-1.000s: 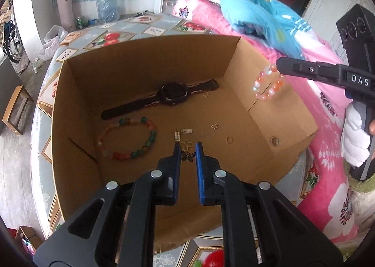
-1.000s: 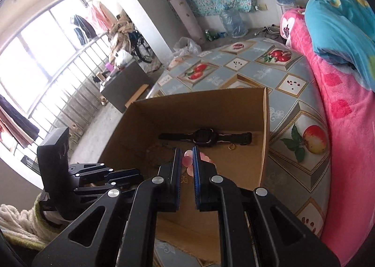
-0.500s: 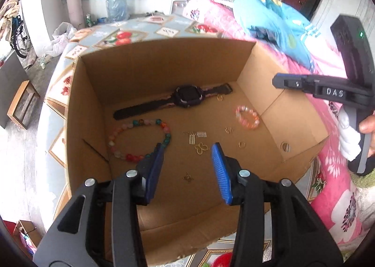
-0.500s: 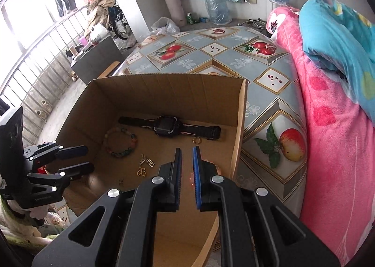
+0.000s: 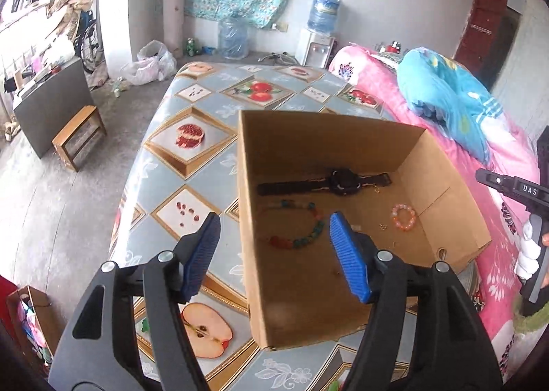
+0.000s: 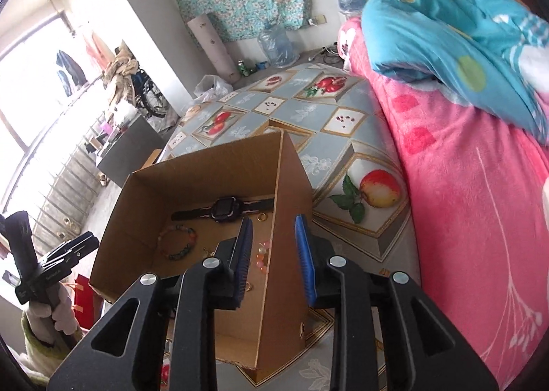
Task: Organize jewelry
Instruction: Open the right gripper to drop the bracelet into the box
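An open cardboard box (image 5: 298, 319) sits on the fruit-print cloth and shows in the right wrist view too (image 6: 284, 281). Inside lie a black watch (image 5: 338, 181), a multicolour bead bracelet (image 5: 302, 238), a pink bead bracelet (image 5: 403, 217) and small gold pieces (image 5: 382, 227). My left gripper (image 5: 274, 253) is open and empty, its jaws straddling the box's left wall. My right gripper (image 6: 272, 264) is open and empty, its jaws straddling the box's right wall, above the pink bracelet (image 6: 261, 255). The watch (image 6: 224, 207) lies at the box's back.
A pink blanket (image 6: 463, 219) and a blue quilt (image 5: 446, 102) lie to the right of the box. The fruit-print cloth (image 5: 192, 164) stretches left and behind. A wooden stool (image 5: 79, 135) and a grey cabinet (image 5: 48, 106) stand on the floor at left.
The right gripper dropped the pink bracelet into the box, then opened and drew back. The left gripper opened wide and pulled back to the left, over the box's left wall.
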Motion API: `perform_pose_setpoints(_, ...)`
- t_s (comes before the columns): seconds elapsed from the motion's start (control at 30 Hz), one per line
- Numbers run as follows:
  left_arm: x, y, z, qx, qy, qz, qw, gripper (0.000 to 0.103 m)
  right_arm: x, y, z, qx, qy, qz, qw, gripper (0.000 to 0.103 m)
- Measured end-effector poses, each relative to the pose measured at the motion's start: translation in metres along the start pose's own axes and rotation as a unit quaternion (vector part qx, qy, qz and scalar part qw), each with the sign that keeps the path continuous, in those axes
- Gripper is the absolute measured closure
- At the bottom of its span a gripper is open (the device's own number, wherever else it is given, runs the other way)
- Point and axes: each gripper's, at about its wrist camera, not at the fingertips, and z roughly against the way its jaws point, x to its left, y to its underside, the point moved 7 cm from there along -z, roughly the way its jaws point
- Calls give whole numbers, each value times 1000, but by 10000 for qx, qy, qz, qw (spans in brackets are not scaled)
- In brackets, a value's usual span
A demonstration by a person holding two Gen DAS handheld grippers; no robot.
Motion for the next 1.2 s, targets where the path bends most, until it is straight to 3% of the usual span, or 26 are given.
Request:
perform_pose_setpoints(0.13, 13, 17, -22, 414, 45, 334, 9986, 40, -13, 13, -9, -1, 50, -354, 9994, 68)
perform_pose_setpoints(0.27, 14, 29, -33, 628, 222, 537, 9963, 40, -16, 15, -7, -10, 17, -509, 9987, 68)
perform_pose_setpoints(0.5, 2, 35, -38, 688, 468, 575, 9949, 40, -13, 21, -7, 70, -288, -619, 9976, 68)
perform_pose_setpoints(0.73, -7, 38, -37, 703, 479, 547, 9949, 36, 4, 41, -31, 612, -238, -294, 9974, 68)
perform_pose_setpoints(0.9, -8, 38, -36, 713, 488, 552, 9947, 35, 12, 44, -33, 590, 12, -89, 9982, 65)
perform_pose_setpoints(1.2, -4, 39, -29, 647, 421, 580, 9953, 34, 17, 54, -29, 632, 71, -95, 9979, 65)
